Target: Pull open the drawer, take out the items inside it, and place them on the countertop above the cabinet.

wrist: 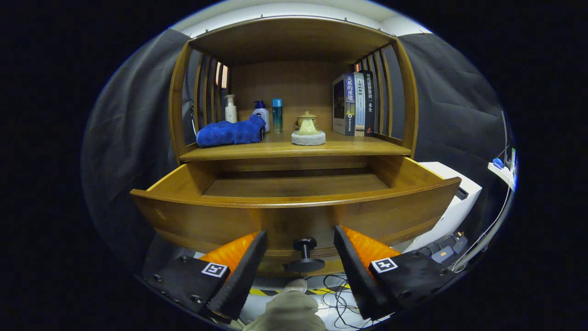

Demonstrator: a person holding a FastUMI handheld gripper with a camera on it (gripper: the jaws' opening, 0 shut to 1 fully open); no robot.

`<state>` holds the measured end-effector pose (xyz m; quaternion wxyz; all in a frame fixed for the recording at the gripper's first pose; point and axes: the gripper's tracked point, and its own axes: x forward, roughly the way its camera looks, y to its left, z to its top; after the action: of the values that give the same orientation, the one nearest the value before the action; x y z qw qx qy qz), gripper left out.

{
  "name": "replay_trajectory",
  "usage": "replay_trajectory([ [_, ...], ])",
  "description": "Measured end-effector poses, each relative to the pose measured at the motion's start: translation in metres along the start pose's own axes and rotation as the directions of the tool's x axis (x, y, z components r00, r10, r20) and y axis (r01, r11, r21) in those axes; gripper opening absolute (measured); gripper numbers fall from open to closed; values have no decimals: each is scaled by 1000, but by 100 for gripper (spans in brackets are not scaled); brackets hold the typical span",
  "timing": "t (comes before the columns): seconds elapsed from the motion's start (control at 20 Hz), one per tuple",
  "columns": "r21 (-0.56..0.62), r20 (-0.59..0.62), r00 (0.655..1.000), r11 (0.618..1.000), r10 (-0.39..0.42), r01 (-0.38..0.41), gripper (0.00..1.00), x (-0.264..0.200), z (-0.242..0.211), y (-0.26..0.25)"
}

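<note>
The wooden drawer (294,216) stands pulled out toward me, and the part of its inside that I can see holds nothing. Its dark round knob (305,252) sits between my fingers, which stand apart on either side without touching it. My gripper (301,239) is open, just in front of the drawer front. On the countertop (358,148) above the drawer lie a blue cloth (229,132) at the left and a small beige lidded pot on a pale round pad (308,130) in the middle.
At the back of the countertop stand a white pump bottle (230,109), a white bottle with a blue cap (261,112) and a blue can (277,115). Books (356,103) stand upright at the right. A white box (459,202) and cables (335,294) lie beside and below the cabinet.
</note>
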<state>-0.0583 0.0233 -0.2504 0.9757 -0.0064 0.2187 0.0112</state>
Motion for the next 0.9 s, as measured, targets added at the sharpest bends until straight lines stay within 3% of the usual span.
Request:
replay_trajectory([
  [0.9,13,40,999,1000,27,-28,98,73,31,-1],
])
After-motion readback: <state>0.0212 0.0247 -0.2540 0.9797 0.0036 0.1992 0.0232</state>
